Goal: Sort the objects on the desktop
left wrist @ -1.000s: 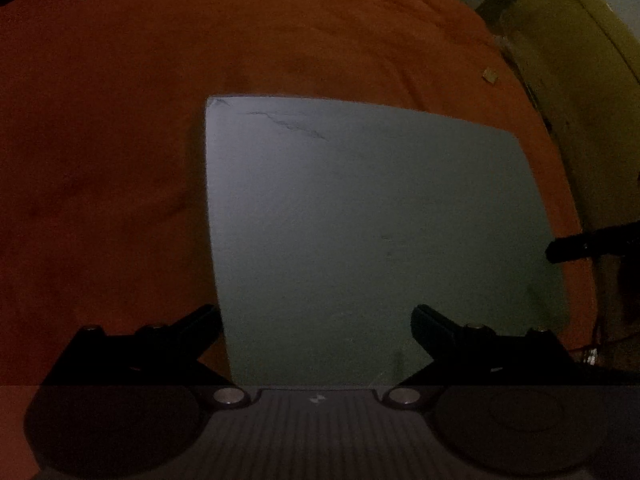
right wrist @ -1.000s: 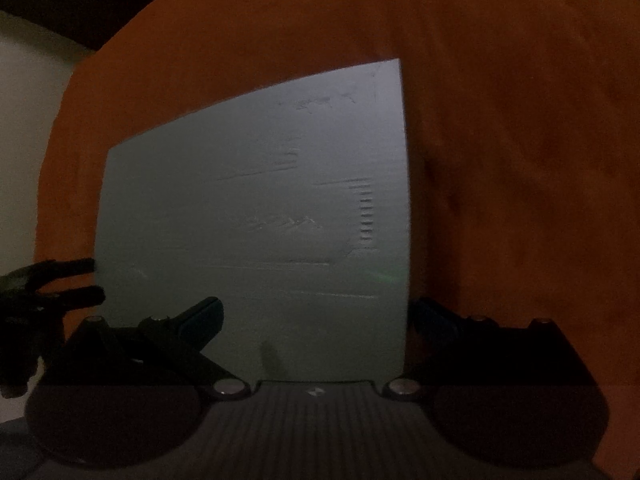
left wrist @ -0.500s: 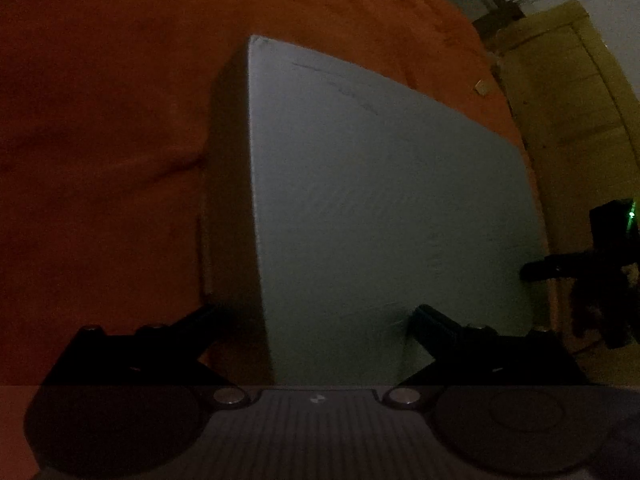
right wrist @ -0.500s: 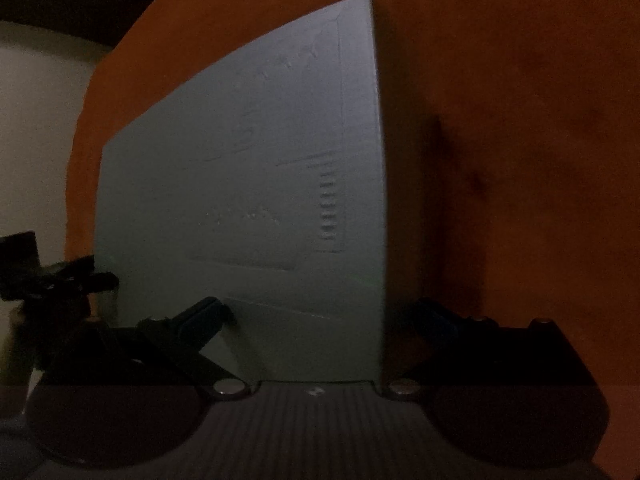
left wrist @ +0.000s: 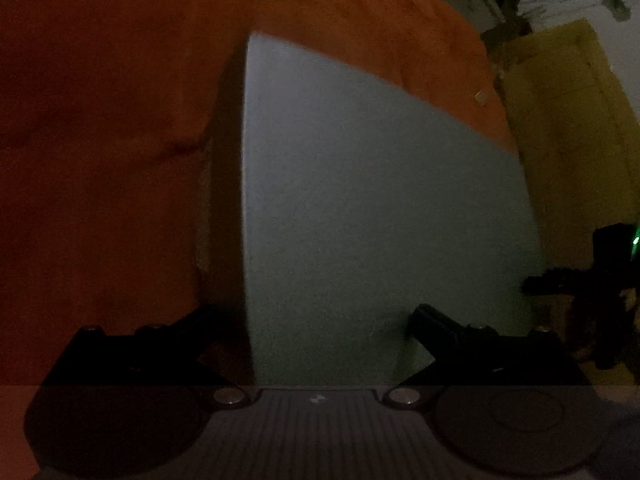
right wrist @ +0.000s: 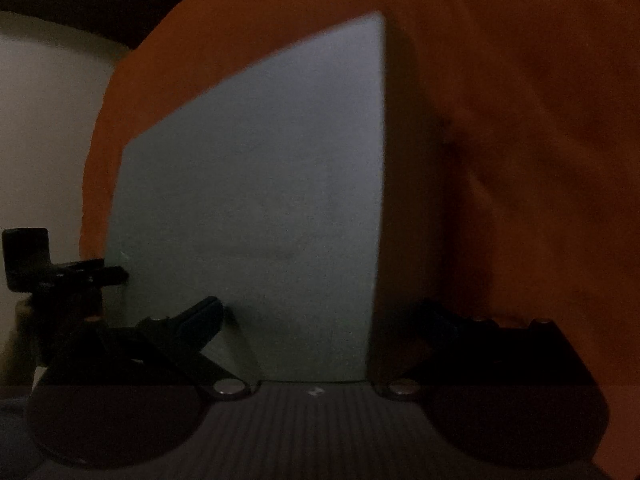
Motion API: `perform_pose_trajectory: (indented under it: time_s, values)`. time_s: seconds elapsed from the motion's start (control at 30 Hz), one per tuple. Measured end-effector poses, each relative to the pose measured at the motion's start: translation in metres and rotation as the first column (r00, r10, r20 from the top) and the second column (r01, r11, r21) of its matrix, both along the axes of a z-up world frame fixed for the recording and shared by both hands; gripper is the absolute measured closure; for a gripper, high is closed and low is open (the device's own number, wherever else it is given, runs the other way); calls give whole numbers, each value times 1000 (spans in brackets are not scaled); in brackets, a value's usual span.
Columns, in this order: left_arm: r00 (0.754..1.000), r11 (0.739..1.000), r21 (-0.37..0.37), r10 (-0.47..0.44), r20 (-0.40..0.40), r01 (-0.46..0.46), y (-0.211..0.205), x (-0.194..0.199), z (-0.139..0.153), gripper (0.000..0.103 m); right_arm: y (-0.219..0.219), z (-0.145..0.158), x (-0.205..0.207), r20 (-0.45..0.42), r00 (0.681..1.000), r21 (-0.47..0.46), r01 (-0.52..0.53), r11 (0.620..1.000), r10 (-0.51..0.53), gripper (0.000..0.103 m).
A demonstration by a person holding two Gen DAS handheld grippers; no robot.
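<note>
A large flat grey-white board (left wrist: 380,208) is lifted at a tilt above the orange cloth (left wrist: 100,160). My left gripper (left wrist: 316,320) is shut on its near edge, one finger below and one finger (left wrist: 436,322) on top. In the right wrist view the same board (right wrist: 260,200) fills the middle. My right gripper (right wrist: 320,316) is shut on that edge too, with the left finger (right wrist: 200,316) on the face and the other behind it. Each gripper shows in the other's view at the board's side, the right gripper (left wrist: 572,280) and the left gripper (right wrist: 68,272).
The orange cloth (right wrist: 520,120) covers the whole surface. A small pale tag (left wrist: 480,97) lies on it at the far right. A yellowish door or cabinet (left wrist: 568,128) stands beyond the cloth's right edge. A pale wall (right wrist: 44,140) is at the left.
The board lay flat on the cloth a second ago. Both grippers have raised and tilted it, so a dark shadow and gap show under its outer edge.
</note>
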State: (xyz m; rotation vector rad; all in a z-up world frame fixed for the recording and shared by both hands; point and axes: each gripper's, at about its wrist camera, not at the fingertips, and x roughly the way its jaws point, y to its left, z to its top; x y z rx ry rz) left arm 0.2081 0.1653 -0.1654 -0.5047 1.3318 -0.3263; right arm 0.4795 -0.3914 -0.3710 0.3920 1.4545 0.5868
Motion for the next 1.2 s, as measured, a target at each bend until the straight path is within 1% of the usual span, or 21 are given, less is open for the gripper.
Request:
perform_pose_trajectory:
  time_s: [0.07,0.13,0.17,0.23,0.27,0.3,0.33,0.4,0.53,0.63,0.7,0.73,0.77,0.83,0.9,0.97,1.0,1.07,1.13,1.2]
  values:
    - [1000,999,35,9,3,-9,1,0,4,0,-2,-1,3,3,1000,3,12,1000,-12,0]
    - [1000,995,99,-19,-4,19,-3,-2,-2,1,-2,-3,5,10,1000,-3,11,1000,-11,0]
    - [999,991,132,-35,-8,35,-5,-4,-5,1,2,-10,4,17,1000,-30,-12,999,13,0]
    - [996,990,125,-65,-64,72,-14,-8,-19,1,11,-28,0,2,999,-86,-49,995,49,0]
    - [992,988,124,-83,-91,94,-19,-12,-26,0,15,-38,-3,-19,998,-93,-54,994,53,0]
    - [992,985,132,-98,-84,109,-23,-18,-29,0,18,-46,-5,-36,998,-93,-57,994,54,0]
    - [993,984,140,-101,-66,109,-25,-22,-28,0,19,-53,-5,-45,998,-84,-55,995,51,0]
    - [994,985,140,-95,-61,103,-21,-23,-26,0,20,-63,-4,-60,997,-68,-50,996,46,0]
    - [996,986,143,-78,-32,82,-23,-21,-27,0,20,-69,3,-53,998,-54,-44,998,41,0]
    - [997,986,145,-74,-36,79,-18,-26,-22,0,18,-60,-8,-47,998,-65,-37,997,34,0]
    - [996,980,178,-80,-32,85,-30,-28,-20,0,22,-55,-6,-52,998,-98,-36,995,31,0]
    - [996,975,204,-89,-16,90,-34,-30,-15,0,25,-52,-5,-50,998,-118,-36,992,30,0]
    - [994,967,229,-110,2,107,-36,-32,-8,0,29,-47,-5,-29,999,-151,-41,988,37,0]
    - [988,952,276,-149,30,135,-42,-36,5,0,44,-30,-7,54,996,-238,-59,970,74,0]
    - [986,939,314,-159,43,138,-46,-39,15,0,64,-10,-11,169,977,-339,-63,939,127,0]
    - [988,933,338,-148,48,124,-53,-38,20,0,80,5,-14,250,954,-404,-52,913,165,0]
    - [989,932,346,-139,52,112,-55,-38,22,0,87,10,-14,279,944,-418,-46,907,176,0]
    - [991,927,364,-116,60,87,-61,-36,26,0,101,17,-14,319,931,-412,-36,910,181,0]
    - [995,925,375,-81,57,53,-65,-34,28,0,111,18,-10,318,935,-402,-19,916,159,0]
    - [998,924,383,-31,57,7,-68,-30,28,0,109,16,-4,298,947,-383,4,924,120,0]
